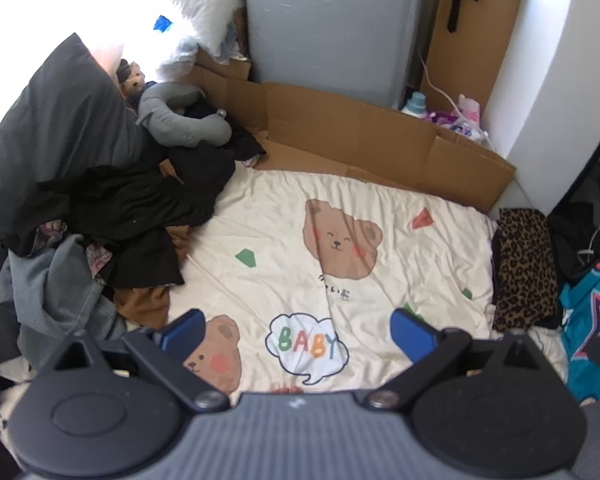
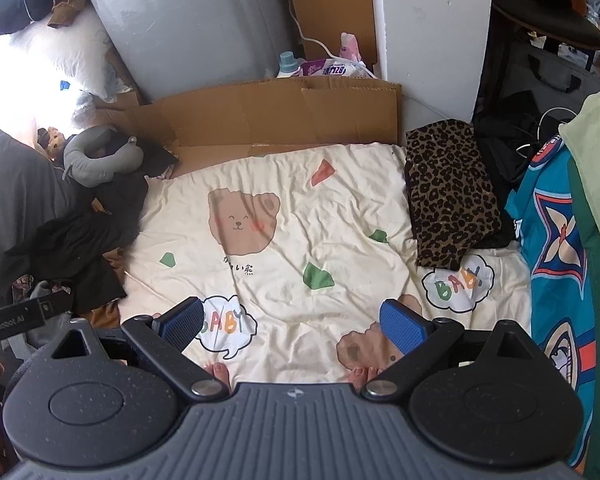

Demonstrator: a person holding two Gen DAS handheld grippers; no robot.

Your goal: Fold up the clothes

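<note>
hovering over the bear-print sheet [image 2: 300, 216], you hold both grippers, left [image 1: 296, 330] and right [image 2: 294, 322], spread and empty; a folded leopard-print garment [image 2: 452, 196] lies right, crumpled dark clothes [image 1: 112, 208] left.

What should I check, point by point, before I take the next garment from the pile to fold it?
1. Left tool open and holding nothing: ok.
2. Right tool open and holding nothing: ok.
3. Bear-print sheet free in the middle for folding: ok.
4. Pile of dark clothes at the left edge, ready to pick: ok, but tangled.
5. Folded leopard-print garment lies aside at the right, out of the way: ok.
6. Which garment in the pile comes free alone: cannot tell.
</note>
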